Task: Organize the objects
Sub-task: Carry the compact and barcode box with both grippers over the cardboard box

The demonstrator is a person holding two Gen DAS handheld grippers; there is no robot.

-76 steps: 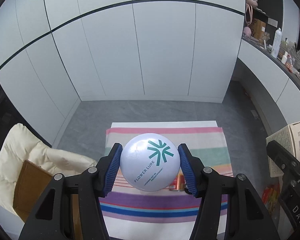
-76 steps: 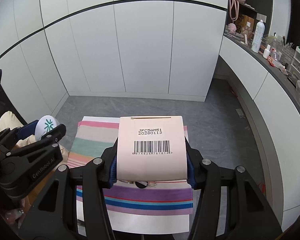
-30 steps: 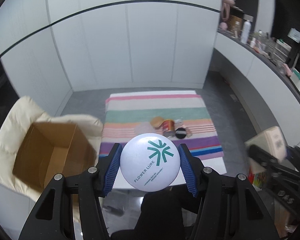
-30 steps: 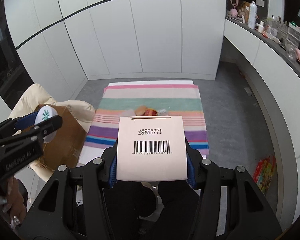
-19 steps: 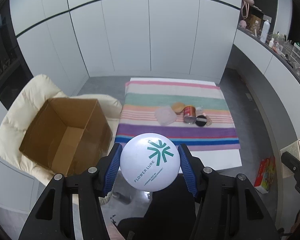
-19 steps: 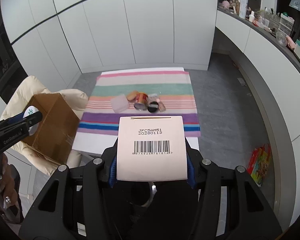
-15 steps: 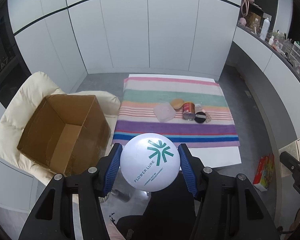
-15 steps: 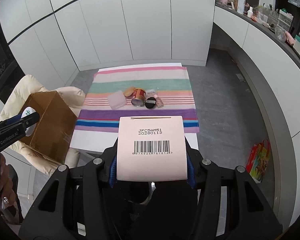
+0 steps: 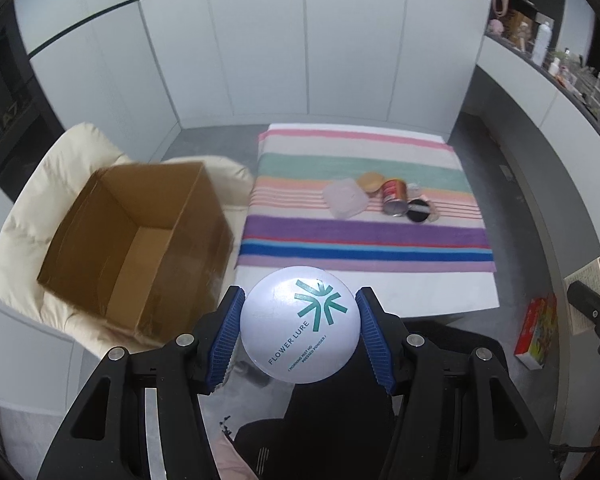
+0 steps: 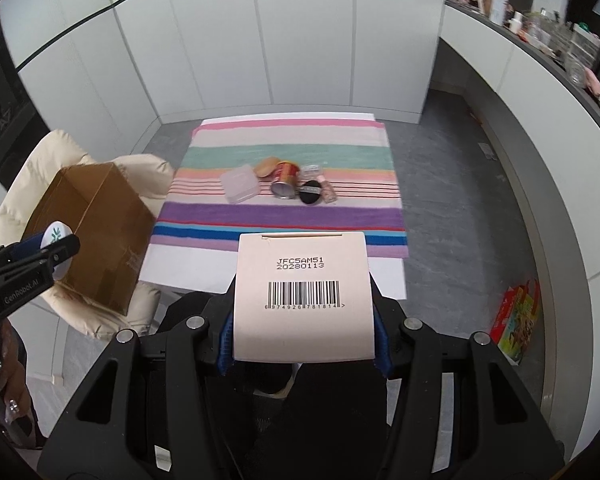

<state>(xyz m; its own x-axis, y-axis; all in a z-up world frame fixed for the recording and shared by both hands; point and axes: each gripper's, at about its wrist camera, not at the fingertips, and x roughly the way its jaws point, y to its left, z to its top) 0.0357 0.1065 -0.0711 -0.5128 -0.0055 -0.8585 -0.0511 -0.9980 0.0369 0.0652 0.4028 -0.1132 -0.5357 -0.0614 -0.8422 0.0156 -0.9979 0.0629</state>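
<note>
My left gripper (image 9: 300,330) is shut on a round white powder compact (image 9: 300,324) with a teal logo, held high in the air. My right gripper (image 10: 303,334) is shut on a pale pink box (image 10: 303,296) with a barcode, also held high. An open brown cardboard box (image 9: 136,236) sits on a cream chair (image 9: 48,176) left of the table; it also shows in the right wrist view (image 10: 92,232). On the striped cloth (image 9: 364,236) lie a clear plastic case (image 9: 346,202), a tan puff (image 9: 370,181), a red can (image 9: 394,196) and a black puff (image 9: 417,214).
The white table (image 9: 420,296) stands on a grey floor. A colourful carton (image 10: 518,322) lies on the floor at the right. A curved counter (image 10: 540,64) with bottles and clutter runs along the right wall. White cabinets (image 10: 260,40) close the far side.
Both grippers have pulled back and risen away from the table with their objects, so the whole table and the cardboard box now show. Grips are unchanged.
</note>
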